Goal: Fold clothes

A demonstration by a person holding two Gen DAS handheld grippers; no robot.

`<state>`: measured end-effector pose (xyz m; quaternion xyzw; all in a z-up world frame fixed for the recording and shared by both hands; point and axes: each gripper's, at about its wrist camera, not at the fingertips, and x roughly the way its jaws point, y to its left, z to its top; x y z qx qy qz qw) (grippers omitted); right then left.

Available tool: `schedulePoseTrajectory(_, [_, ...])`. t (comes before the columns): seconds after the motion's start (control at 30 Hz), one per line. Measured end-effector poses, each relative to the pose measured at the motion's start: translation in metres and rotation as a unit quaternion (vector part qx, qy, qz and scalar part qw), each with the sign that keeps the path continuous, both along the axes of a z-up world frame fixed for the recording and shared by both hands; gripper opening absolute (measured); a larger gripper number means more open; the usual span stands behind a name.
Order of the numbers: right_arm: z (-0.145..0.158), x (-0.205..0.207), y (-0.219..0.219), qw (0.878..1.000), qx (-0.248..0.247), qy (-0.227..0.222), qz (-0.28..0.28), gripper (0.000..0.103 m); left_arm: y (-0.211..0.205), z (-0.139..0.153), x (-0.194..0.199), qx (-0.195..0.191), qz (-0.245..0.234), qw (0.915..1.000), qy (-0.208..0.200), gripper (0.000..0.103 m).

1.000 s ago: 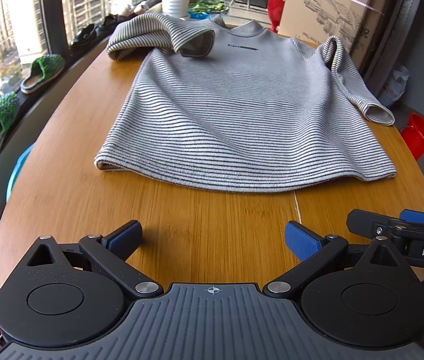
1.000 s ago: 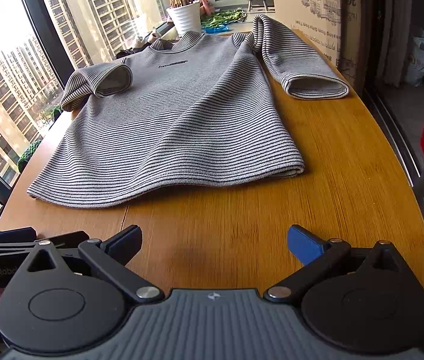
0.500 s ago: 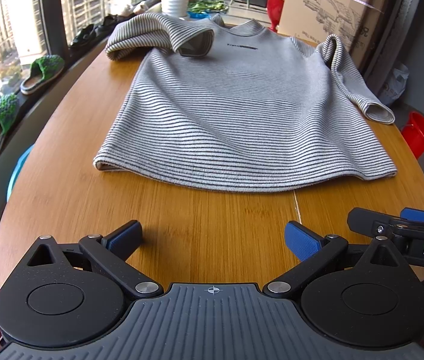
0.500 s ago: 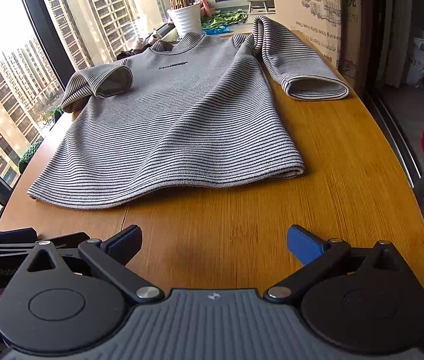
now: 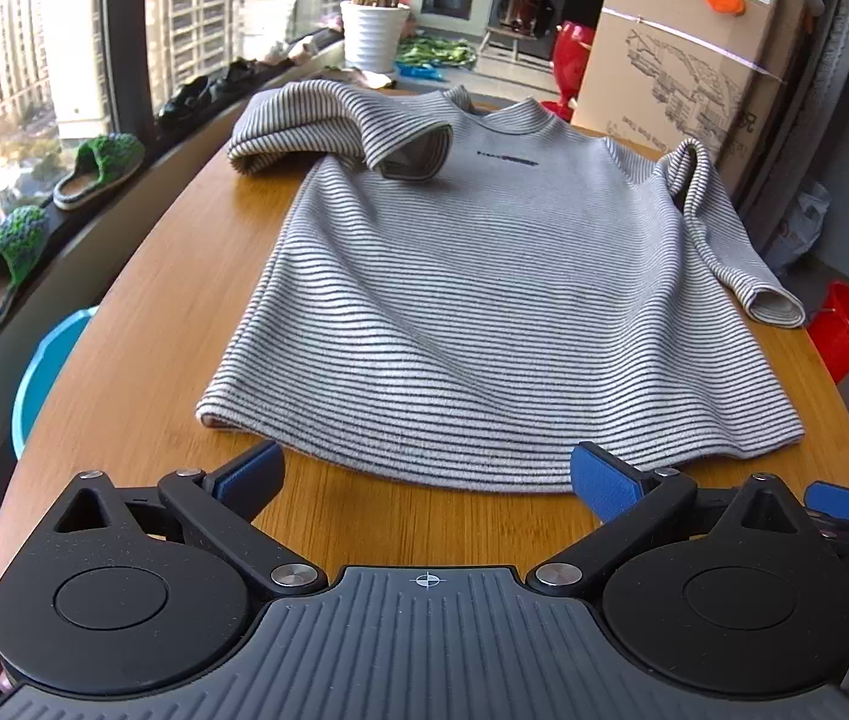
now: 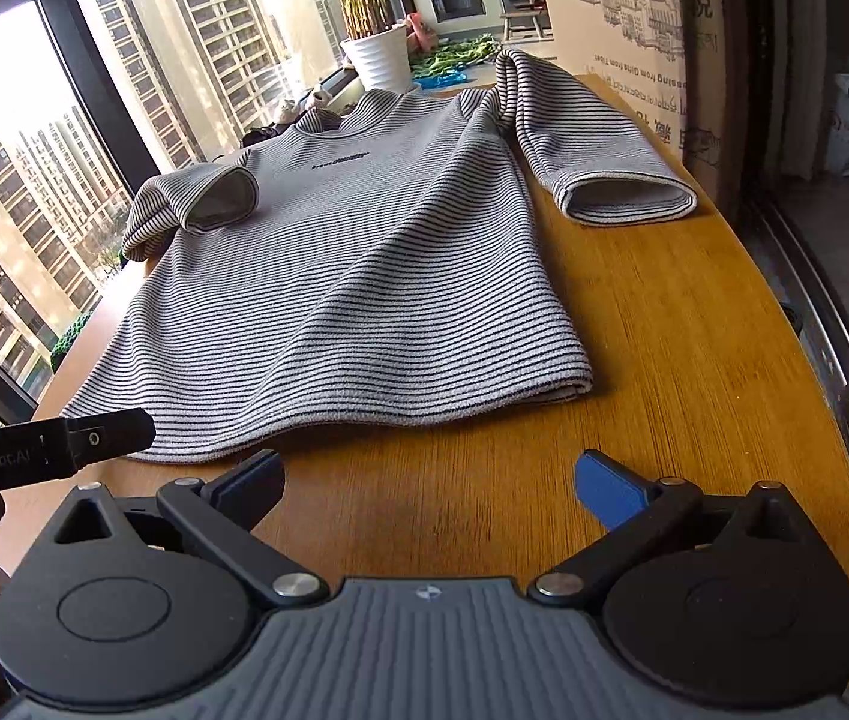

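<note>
The left gripper (image 5: 424, 474) fills the bottom of its own view, its two blue-padded fingers (image 5: 601, 483) spread wide apart with nothing between them. The tips stand just at the near hem of the striped sweater (image 5: 484, 312); I cannot tell if they touch the cloth. In the same view, at the lower right edge, a part of the right gripper (image 5: 844, 504) shows beside it.

The right gripper (image 6: 427, 477) is at the bottom of its view, also with jaws wide open and empty. Its fingers (image 6: 607, 489) hang over bare wood of the table (image 6: 694, 372), near the hem but apart from it. A black finger of the left gripper (image 6: 106, 435) comes in from the left edge of this frame and lies in front of the hem corner.

The sweater, grey with thin dark stripes, lies flat and face up on the wooden table, in the middle of both frames, collar toward the top. One sleeve (image 5: 340, 126) is folded back over the chest at upper left in the left view. The other sleeve (image 6: 598, 150) lies stretched out at upper right in the right view, cuff open.

Behind the table stands a white plant pot (image 5: 373, 39) at the top centre, a large cardboard box (image 5: 682, 54) at upper right, and green slippers (image 5: 97, 171) on the window ledge at left.
</note>
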<state>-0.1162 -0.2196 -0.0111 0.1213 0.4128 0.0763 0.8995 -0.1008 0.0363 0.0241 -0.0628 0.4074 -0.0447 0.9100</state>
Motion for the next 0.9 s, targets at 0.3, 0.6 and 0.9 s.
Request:
schedulePoseTrajectory(0.3, [0.029,0.050,-0.015,0.992,0.068,-0.099,-0.030,0.103,0.005,0.010,0.059,-0.046,0.001,0.9985,-0.030,0.103])
schedulePoseTrajectory(0.6, [0.026,0.123,0.006,0.993,0.046,-0.107,-0.025,0.103,0.009,-0.005,0.114,-0.039,-0.003,0.9991,-0.014,0.103])
schedulePoseTrajectory(0.9, [-0.011,0.156,0.003,0.994,0.094,-0.046,-0.039,0.103,0.017,-0.007,0.150,-0.024,-0.015,0.9993,-0.024,0.103])
